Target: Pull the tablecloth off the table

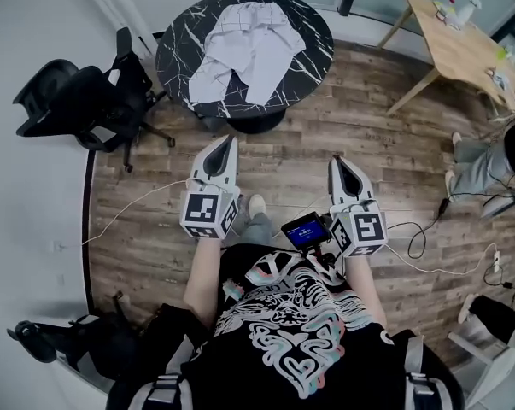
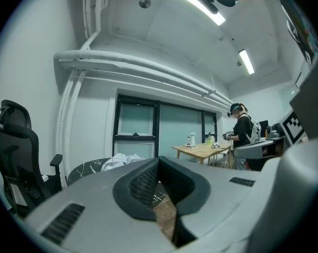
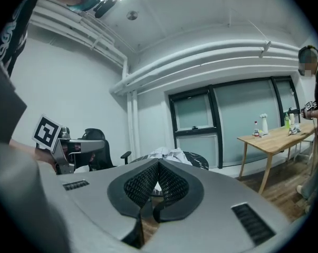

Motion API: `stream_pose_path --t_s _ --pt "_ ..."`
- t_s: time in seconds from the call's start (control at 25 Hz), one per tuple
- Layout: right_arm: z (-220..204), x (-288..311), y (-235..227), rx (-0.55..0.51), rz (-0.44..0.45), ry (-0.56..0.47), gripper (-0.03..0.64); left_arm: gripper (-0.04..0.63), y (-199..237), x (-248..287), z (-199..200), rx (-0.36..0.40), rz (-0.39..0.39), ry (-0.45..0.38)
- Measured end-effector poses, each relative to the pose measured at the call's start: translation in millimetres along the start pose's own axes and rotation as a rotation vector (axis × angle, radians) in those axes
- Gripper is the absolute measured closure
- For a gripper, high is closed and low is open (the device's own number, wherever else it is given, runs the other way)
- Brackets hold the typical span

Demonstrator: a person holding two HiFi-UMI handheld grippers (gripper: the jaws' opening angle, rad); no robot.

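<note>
White tablecloth on round black marble table, bunched and creased, not spread flat. Covers the middle of the top from far edge to near edge. Leaves veined marble bare along the left and right edges. No corner seen hanging over the rim. Shows in both gripper views as a pale heap on the tabletop, well beyond the jaws.

Left gripper held over the plank floor, tips pointing toward the table, well apart from its near edge. Jaws closed, ribbed black pads meeting at the tip, nothing between them. Not touching cloth or table.

Right gripper level with the left and just to its right, also aimed at the table, also well short of the near edge. Jaws closed, pads pressed together, nothing held.

Small device with lit blue screen between the two grippers, close to the operator's chest. White cable running from the left gripper across the floor toward the wall. Black cable looping on the floor beside the right gripper.

Black office chair standing near the left edge of the marble table, not touching it. Light wooden table at far right, well apart from the marble table, with small bottles on its far end. Second person at the right margin of the head view, beside that wooden table.
</note>
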State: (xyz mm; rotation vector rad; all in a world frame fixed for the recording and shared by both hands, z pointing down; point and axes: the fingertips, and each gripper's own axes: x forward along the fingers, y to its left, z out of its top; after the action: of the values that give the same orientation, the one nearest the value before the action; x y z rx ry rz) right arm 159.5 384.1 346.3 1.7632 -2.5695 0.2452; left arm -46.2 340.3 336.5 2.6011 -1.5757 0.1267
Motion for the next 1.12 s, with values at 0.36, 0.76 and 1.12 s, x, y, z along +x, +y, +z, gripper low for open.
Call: stream_pose_path --t_s 0.36,0.76,1.12 --pt "-1 84 -7 0.038 0.014 0.029 0.591 0.575 56 53 12 0.026 0.003 0.005" --pt "2 162 -24 0.026 -0.04 0.048 0.59 0.577 112 117 11 0.006 -0.028 0.019" --pt "14 197 -15 -0.009 -0.015 -0.016 0.589 0.577 144 151 10 0.021 -0.066 0.036"
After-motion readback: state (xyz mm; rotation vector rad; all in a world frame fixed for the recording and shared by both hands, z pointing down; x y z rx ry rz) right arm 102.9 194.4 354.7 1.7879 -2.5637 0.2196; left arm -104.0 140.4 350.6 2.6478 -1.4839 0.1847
